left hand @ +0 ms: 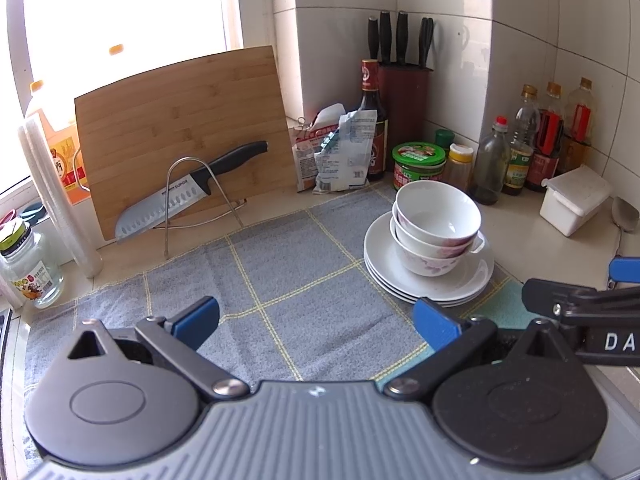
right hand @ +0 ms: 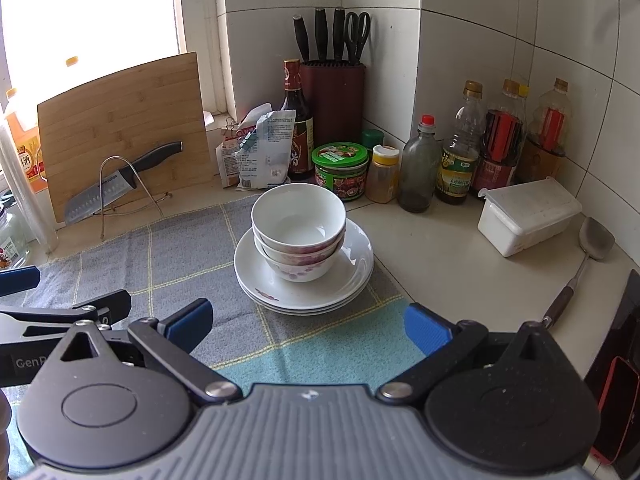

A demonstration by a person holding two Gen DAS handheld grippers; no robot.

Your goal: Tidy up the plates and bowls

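Right wrist: bowls (right hand: pixel 299 226) beyond open claw (right hand: pixel 308 330)

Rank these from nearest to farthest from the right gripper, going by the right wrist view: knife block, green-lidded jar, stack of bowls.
From the right gripper:
1. Stack of bowls, straight ahead, sitting on the plates on the cloth.
2. Green-lidded jar, just behind the bowls, slightly right.
3. Knife block, in the tiled corner against the wall.

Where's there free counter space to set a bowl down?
Free: the grey cloth between the cutting board and the plate stack, and bare counter between plates and white box. Crowded: the back corner with bottles.
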